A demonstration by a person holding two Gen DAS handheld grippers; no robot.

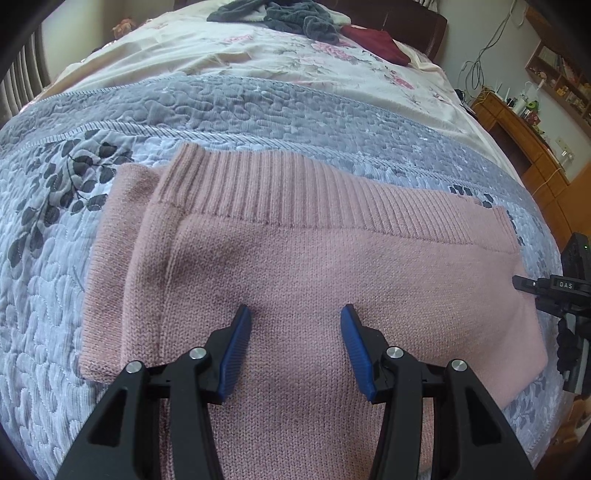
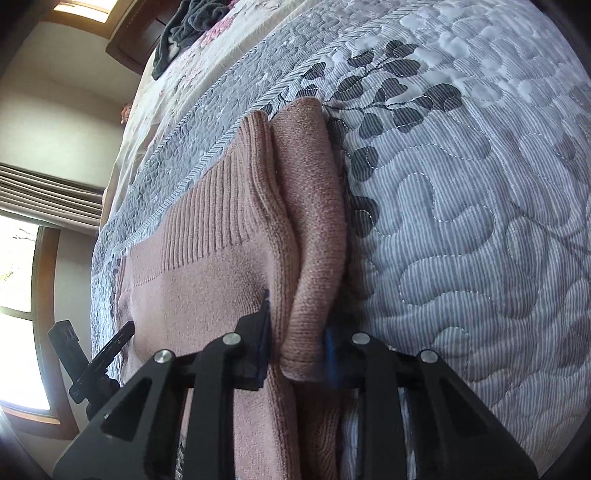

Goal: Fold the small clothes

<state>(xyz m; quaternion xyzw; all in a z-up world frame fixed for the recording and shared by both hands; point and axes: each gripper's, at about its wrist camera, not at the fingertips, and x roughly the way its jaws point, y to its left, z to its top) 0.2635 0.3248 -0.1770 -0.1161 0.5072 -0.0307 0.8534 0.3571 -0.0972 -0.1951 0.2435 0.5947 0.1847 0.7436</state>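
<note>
A pink knit sweater [image 1: 332, 266] lies flat on the bed, its ribbed hem [image 1: 295, 192] on the far side. One edge is folded over into a long strip [image 1: 110, 258]. My left gripper [image 1: 295, 314] hovers open just above the middle of the sweater, with nothing between its blue pads [image 1: 236, 354]. In the right wrist view, the right gripper [image 2: 297, 343] has its fingers on either side of a thick folded roll of the sweater [image 2: 314, 236], and the knit fills the gap. The ribbed hem [image 2: 214, 221] runs off to the upper left there.
The grey-blue quilted bedspread [image 1: 55, 295] surrounds the sweater. Dark and maroon clothes [image 1: 288, 18] are piled near the headboard. A black device [image 1: 546, 288] touches the sweater's right edge. A wooden desk [image 1: 524, 140] stands beyond the bed. A window [image 2: 18, 288] shows in the right wrist view.
</note>
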